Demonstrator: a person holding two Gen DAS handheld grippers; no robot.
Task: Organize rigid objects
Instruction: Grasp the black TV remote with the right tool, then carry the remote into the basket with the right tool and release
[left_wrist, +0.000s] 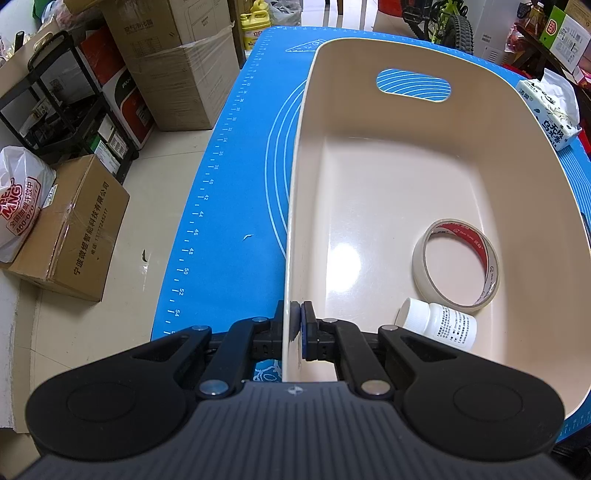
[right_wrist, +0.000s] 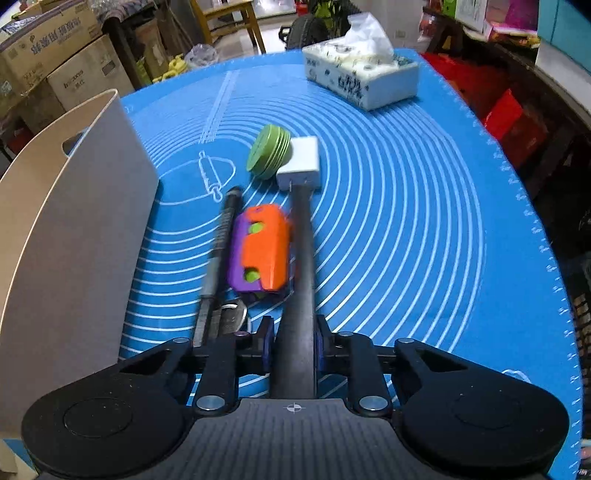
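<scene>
While the left gripper (left_wrist: 296, 325) pinches the cream bin's (left_wrist: 295, 206) side wall | tape roll (left_wrist: 456, 264) and white bottle (left_wrist: 437, 321) lie inside, right of it | right gripper (right_wrist: 293, 345) clamps a dark tool handle (right_wrist: 303, 258) pointing forward, beside the orange-purple toy (right_wrist: 260, 249) on the blue mat (right_wrist: 406, 221).

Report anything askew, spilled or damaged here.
Nothing is spilled or visibly damaged. In the beige bin, the white bottle lies on its side beside the tape roll, which looks tilted. The green disc outside rests tilted against the white charger.
</scene>
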